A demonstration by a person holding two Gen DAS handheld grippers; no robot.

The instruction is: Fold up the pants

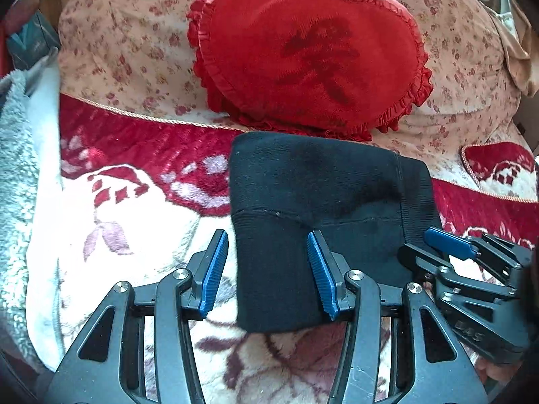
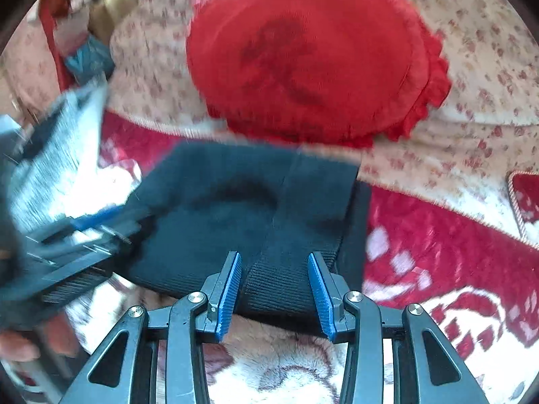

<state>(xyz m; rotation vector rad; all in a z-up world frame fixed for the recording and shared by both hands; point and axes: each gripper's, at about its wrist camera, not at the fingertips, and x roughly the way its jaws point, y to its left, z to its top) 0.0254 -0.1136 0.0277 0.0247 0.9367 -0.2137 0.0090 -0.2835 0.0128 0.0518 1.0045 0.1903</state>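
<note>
The black pants (image 1: 323,202) lie folded into a compact block on a red-and-white floral blanket (image 1: 128,208), near its far edge, just in front of a red frilled cushion (image 1: 310,50) that leans on a pale flowered cover (image 1: 128,50).

In the left wrist view the picture is sharp. The left gripper (image 1: 269,272) hangs over the near left corner of the pants with its blue-padded fingers (image 1: 214,272) spread apart: one pad stands over the bare blanket just left of the cloth, the other over the ribbed cloth, and neither presses on it. This view alone shows a grey fleece throw (image 1: 17,168) along the blanket's left edge, a line of stitching across the pants, and the right gripper (image 1: 448,245) from the side at the pants' near right corner.

The right wrist view is blurred by motion. It shows the right gripper (image 2: 274,289) from behind, its fingers (image 2: 229,289) parted over the ribbed band at the near edge of the pants (image 2: 242,208), with the cloth between them but not pinched. Only here does the right edge of the pants show against the red part of the blanket (image 2: 438,235), and the left gripper appears as a smeared dark shape at the left, with part of a hand (image 2: 17,346) beneath it. The cushion (image 2: 303,60) and the flowered cover (image 2: 471,50) fill the far side.
</note>
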